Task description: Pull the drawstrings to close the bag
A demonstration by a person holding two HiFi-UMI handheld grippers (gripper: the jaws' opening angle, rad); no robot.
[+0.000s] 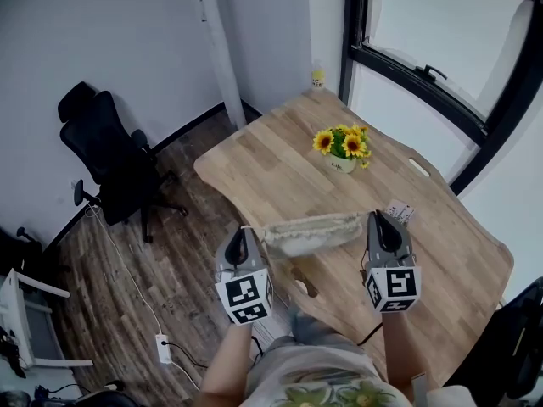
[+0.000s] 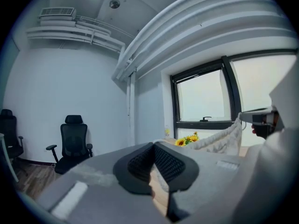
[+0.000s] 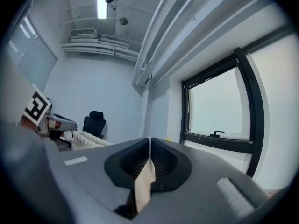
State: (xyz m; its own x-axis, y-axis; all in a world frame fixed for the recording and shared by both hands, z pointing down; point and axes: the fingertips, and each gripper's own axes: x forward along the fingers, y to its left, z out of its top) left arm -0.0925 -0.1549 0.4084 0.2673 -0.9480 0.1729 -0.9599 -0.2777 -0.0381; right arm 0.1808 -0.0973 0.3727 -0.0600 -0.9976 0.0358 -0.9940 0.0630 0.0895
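A cream drawstring bag (image 1: 310,231) hangs stretched between my two grippers, above the near edge of the wooden table (image 1: 271,176). My left gripper (image 1: 243,234) holds the bag's left end, with its jaws shut on a pale drawstring cord (image 2: 160,180). In the left gripper view (image 2: 153,146) the bag's gathered top (image 2: 224,136) runs off to the right. My right gripper (image 1: 379,220) holds the right end. In the right gripper view (image 3: 149,141) a beige drawstring (image 3: 144,181) is pinched between the shut jaws, and the bag (image 3: 88,139) shows at the left.
A pot of sunflowers (image 1: 343,151) stands on the table beyond the bag, and a small card (image 1: 399,212) lies by the right gripper. A black office chair (image 1: 114,159) stands on the wood floor at the left. A window (image 1: 441,75) runs along the right.
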